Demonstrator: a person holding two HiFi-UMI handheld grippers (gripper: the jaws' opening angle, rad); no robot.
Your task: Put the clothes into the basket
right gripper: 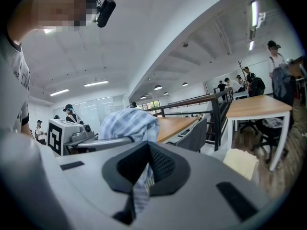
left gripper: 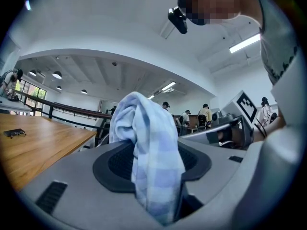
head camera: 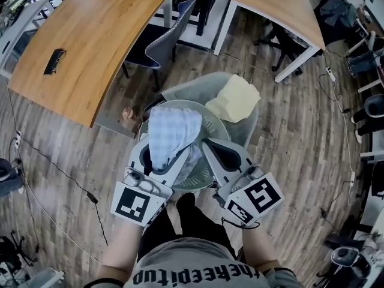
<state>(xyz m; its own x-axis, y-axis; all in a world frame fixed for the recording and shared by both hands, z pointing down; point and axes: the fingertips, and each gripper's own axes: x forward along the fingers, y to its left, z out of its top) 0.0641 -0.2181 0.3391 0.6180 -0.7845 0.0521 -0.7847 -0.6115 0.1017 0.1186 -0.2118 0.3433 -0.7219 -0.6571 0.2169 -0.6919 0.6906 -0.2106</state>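
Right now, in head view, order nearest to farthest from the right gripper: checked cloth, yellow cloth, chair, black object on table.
1. checked cloth, held in right gripper
2. yellow cloth, upper right
3. chair, above
4. black object, far left on table

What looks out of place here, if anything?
One thing: a yellow cloth lies outside the basket, on the grey seat behind it. The blue checked cloth is bunched up, pinched by the left gripper and the right gripper over the basket. Nothing looks spilled or damaged.
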